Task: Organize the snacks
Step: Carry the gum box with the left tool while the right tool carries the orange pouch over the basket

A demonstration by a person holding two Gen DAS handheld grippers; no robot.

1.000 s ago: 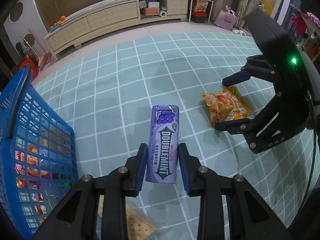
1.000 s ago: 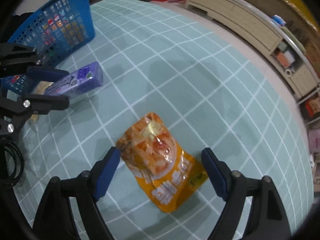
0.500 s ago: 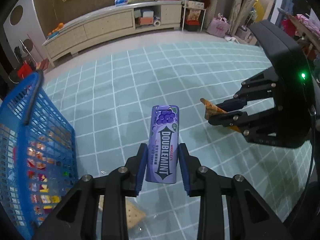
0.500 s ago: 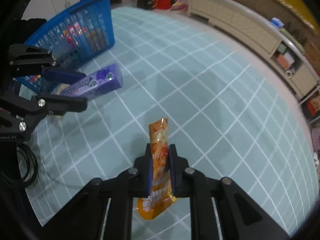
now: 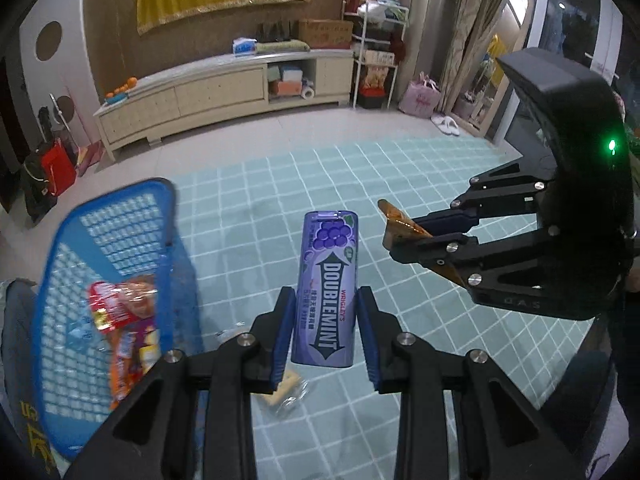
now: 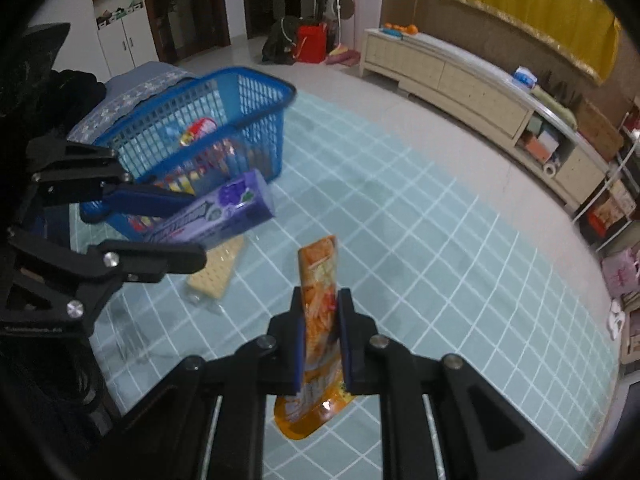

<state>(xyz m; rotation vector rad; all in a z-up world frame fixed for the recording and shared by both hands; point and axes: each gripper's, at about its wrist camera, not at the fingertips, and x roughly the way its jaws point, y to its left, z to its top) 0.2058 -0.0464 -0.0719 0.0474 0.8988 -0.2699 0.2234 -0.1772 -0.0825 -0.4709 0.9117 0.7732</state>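
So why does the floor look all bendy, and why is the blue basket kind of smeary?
Left wrist view: the fisheye lens curves the mat's grid lines, and the blue basket is smeared with motion blur, while the purple gum pack is sharp. Right wrist view: same curving and dark round corners; the orange snack bag is fairly sharp.

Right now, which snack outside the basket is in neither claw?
The pale wafer pack lying on the teal mat. The purple Doublemint box is in the left claw, the orange pouch in the right claw.
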